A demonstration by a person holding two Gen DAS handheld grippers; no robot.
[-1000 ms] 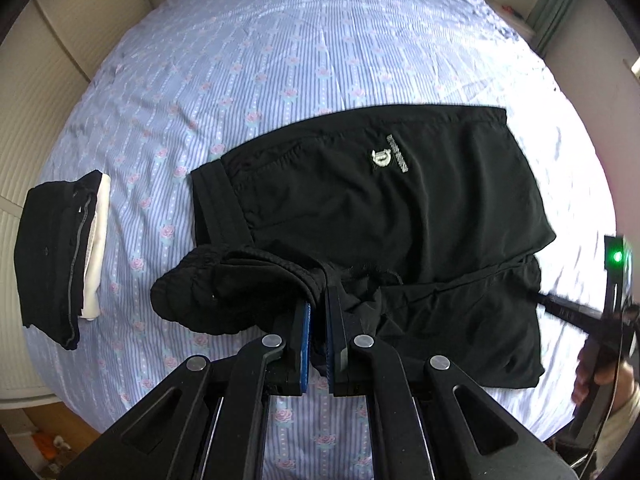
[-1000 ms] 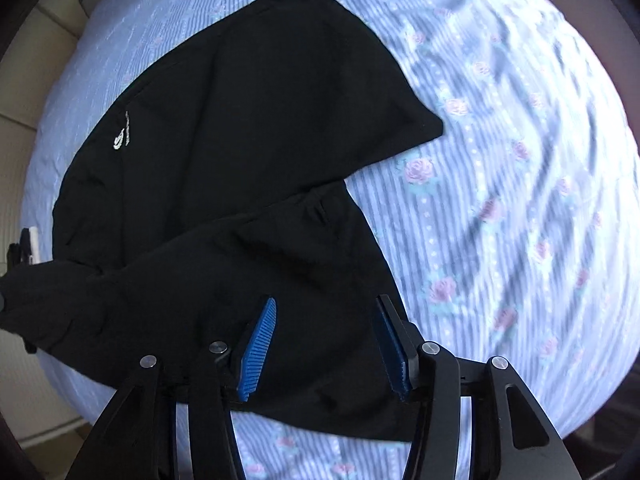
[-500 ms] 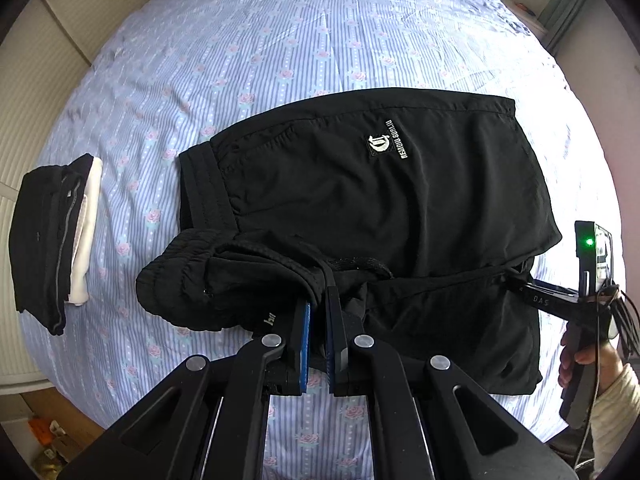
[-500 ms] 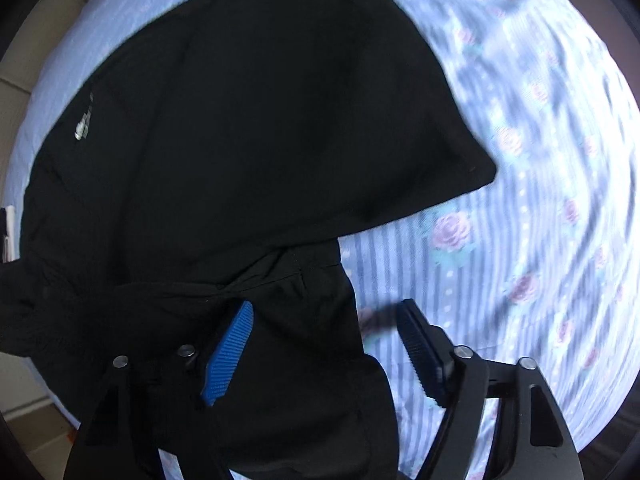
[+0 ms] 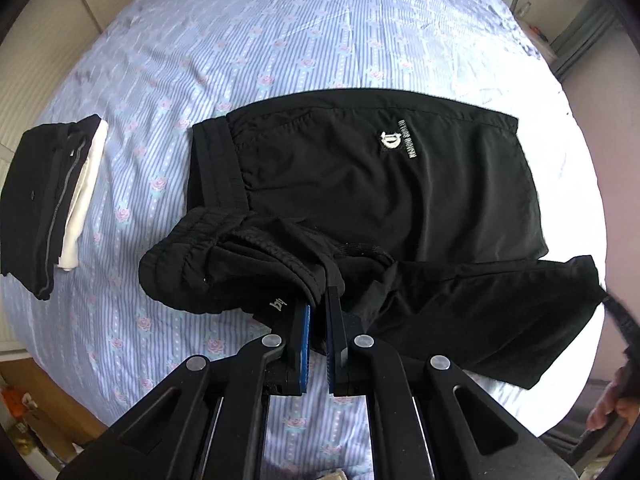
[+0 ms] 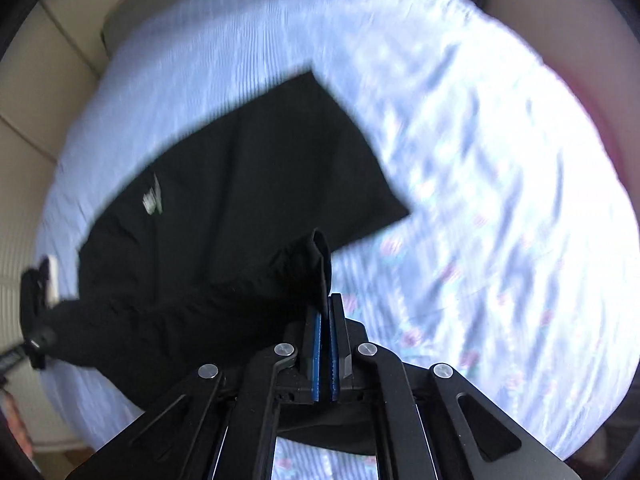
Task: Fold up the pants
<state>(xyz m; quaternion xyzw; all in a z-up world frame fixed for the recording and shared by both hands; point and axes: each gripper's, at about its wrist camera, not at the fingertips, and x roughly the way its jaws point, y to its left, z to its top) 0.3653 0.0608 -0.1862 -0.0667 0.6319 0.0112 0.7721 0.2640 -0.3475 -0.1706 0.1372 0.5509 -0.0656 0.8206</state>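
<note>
Black shorts [image 5: 384,184] spread on striped floral bedsheet [image 5: 280,40], far half flat ahead of both claws, logo patch [image 5: 396,142] facing up. Left gripper [image 5: 318,320] pinched narrow on bunched elastic waistband [image 5: 240,256], fabric gathered just beyond the blue pads. Right gripper [image 6: 325,320] clamped narrow on near leg hem [image 6: 316,264], cloth standing up between the pads and draping off to the left of them (right view blurred, detail limited). Folded dark garment stack [image 5: 48,204] well off to the left of left claw, apart from the shorts.

Step judged: folding near half over far half. To do well: raise both corners level, keep the edge between them taut, carry forward together, lay waistband onto waistband and hem onto hem, then release. Risk: bunched waistband landing wrinkled.
</note>
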